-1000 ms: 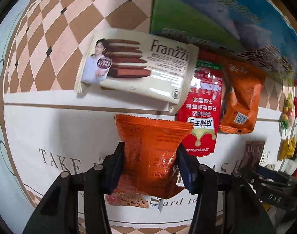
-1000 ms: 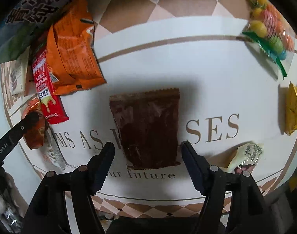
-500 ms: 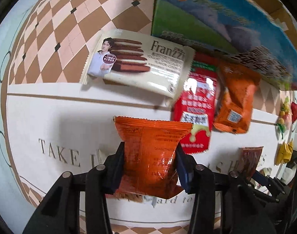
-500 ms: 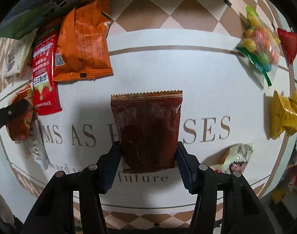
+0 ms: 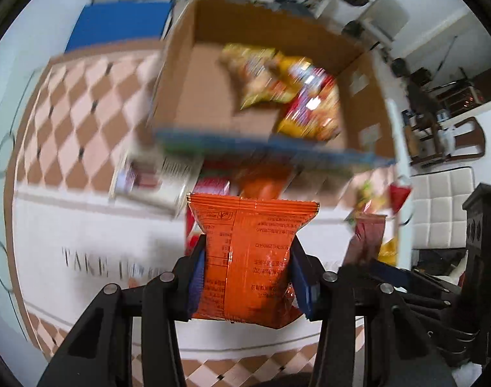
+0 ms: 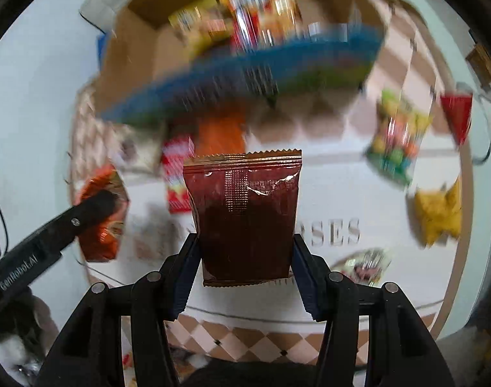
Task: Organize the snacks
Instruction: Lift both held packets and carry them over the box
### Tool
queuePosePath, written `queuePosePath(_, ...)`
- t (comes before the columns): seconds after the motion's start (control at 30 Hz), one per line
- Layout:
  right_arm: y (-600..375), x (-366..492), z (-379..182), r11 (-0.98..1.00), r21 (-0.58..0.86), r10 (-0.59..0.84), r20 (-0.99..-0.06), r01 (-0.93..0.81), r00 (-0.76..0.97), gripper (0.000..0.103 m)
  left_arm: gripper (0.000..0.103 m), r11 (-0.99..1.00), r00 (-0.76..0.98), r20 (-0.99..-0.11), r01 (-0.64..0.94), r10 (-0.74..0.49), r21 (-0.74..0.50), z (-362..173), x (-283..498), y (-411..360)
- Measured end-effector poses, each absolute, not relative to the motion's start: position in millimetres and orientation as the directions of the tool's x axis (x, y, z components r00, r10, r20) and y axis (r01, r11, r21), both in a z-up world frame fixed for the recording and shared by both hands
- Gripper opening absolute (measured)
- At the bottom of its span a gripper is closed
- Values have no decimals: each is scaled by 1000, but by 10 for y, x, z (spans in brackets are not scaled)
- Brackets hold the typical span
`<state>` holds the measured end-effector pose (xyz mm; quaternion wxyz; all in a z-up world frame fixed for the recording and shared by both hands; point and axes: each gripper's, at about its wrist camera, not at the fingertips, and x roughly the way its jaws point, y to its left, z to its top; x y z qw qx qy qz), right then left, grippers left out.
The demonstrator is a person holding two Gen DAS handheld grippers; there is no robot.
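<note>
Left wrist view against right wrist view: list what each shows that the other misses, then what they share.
Only the left wrist view shows the lettering TAKE on the tablecloth and white chairs nearby. Only the right wrist view shows the yellow packet clearly and the lettering SES. Both show the cardboard box holding snacks, the orange packet in the left jaws and the dark red packet in the right jaws.

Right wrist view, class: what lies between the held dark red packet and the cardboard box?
An orange packet and red packet on the tablecloth, blurred.

A lived-in room — white padded chairs (image 5: 439,206), cluttered shelf (image 5: 455,100) behind.
</note>
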<state>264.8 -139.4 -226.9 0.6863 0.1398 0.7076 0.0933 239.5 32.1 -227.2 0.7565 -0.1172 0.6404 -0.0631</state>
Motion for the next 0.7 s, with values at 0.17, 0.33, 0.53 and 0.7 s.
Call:
queuePosePath(0.17, -1354, 3411, -1934, 948, 312, 306, -948, 67, 83, 58, 43, 974, 224, -950, -12, -218, -227, -1991, 2937, 194)
queuePosePath(0.33, -1392, 4332, -2115, 967, 230, 218, -970, 112, 113, 58, 44, 982, 215, -960, -30, -178, -188, -2059, 3552, 190)
queuePosePath(0.53, -1429, 4838, -2493, 979, 153, 146, -987, 135, 62, 58, 44, 986, 129, -982, -75, -137, -148, -2508, 4023, 291)
queuePosePath(0.7, -1451, 5042, -2858, 980, 127, 128, -992, 152, 7, 58, 44, 987, 44, -991, -95, -122, -126, -2899, 4173, 339)
